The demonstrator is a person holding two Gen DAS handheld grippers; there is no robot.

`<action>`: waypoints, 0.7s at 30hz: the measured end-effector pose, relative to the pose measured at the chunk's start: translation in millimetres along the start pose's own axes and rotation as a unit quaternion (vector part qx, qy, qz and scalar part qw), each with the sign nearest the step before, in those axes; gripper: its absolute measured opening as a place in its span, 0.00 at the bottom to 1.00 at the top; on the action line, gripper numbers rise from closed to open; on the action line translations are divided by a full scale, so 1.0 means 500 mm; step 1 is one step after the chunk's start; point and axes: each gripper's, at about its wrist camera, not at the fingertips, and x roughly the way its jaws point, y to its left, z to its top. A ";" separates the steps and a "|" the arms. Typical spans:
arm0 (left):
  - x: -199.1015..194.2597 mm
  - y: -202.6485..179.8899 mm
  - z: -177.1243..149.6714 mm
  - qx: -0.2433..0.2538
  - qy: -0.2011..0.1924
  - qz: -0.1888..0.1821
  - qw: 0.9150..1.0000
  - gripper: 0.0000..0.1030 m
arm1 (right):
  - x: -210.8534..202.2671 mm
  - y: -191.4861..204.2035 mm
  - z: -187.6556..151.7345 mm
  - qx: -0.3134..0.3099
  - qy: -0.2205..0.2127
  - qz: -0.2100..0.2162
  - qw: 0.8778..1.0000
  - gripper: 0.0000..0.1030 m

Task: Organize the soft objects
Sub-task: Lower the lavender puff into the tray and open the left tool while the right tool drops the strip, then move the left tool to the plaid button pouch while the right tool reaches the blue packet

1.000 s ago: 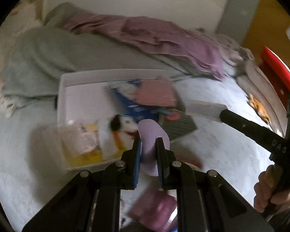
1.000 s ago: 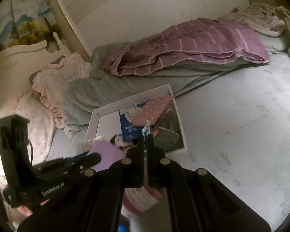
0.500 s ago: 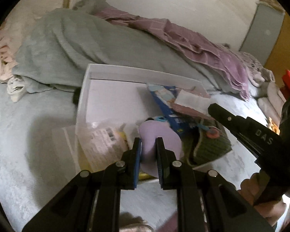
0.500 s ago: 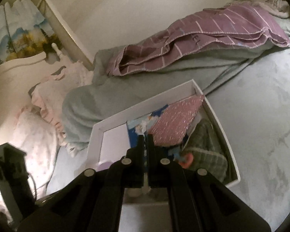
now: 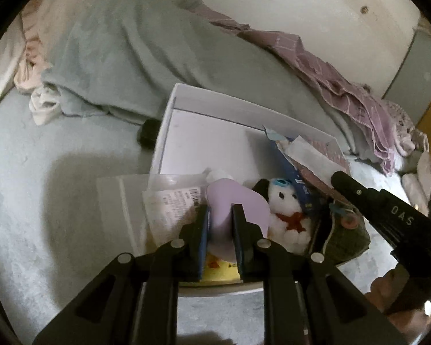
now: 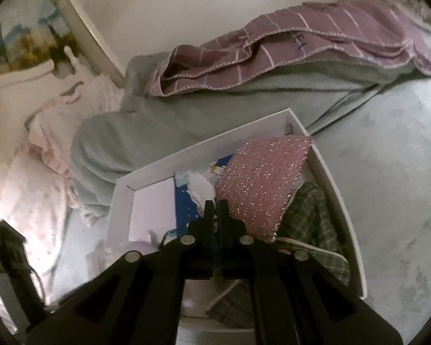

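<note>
A white box (image 5: 230, 100) lies on the bed. In it are a white plush dog (image 5: 284, 210), a blue packet (image 5: 290, 166), a pink glittery cloth (image 6: 261, 184) and a green plaid garment (image 6: 310, 215). My left gripper (image 5: 219, 210) hovers at the box's near edge, shut on a lilac soft pad (image 5: 244, 201). My right gripper (image 6: 215, 204) is shut over the middle of the box. A thin white packet (image 6: 201, 187) sticks out of its tips. From the left wrist the right gripper (image 5: 337, 176) reaches in from the right, with the white packet (image 5: 307, 152) at its tip.
A clear plastic bag with a printed label (image 5: 169, 204) hangs over the box's near left corner. A grey-green blanket (image 5: 129, 57) and a purple striped blanket (image 6: 301, 51) are piled behind the box. A small black object (image 5: 149, 136) sits at its left. Pink pillows (image 6: 28, 201) lie left.
Both grippers have come down and closer over the white box. The left one has rolled, still gripping the lilac pad. The right one now sits above the box's contents.
</note>
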 end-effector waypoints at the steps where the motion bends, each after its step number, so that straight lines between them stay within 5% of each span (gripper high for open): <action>1: 0.001 -0.006 -0.002 0.001 -0.002 0.003 1.000 0.16 | 0.000 0.004 -0.001 -0.006 0.002 -0.004 1.000 0.05; 4: 0.001 -0.018 -0.006 0.010 -0.012 0.018 1.000 0.22 | 0.002 0.013 -0.005 -0.020 0.011 -0.027 0.999 0.12; 9: -0.014 -0.020 -0.005 0.021 -0.012 0.037 0.999 0.33 | -0.017 0.031 -0.007 -0.041 -0.003 -0.024 0.999 0.50; 13: -0.026 -0.030 -0.005 0.028 -0.005 0.026 0.999 0.50 | -0.042 0.054 -0.002 -0.071 -0.017 -0.033 0.997 0.53; 21: -0.060 -0.056 -0.001 0.051 0.008 0.036 0.998 0.51 | -0.068 0.087 -0.004 -0.114 0.017 -0.051 0.992 0.59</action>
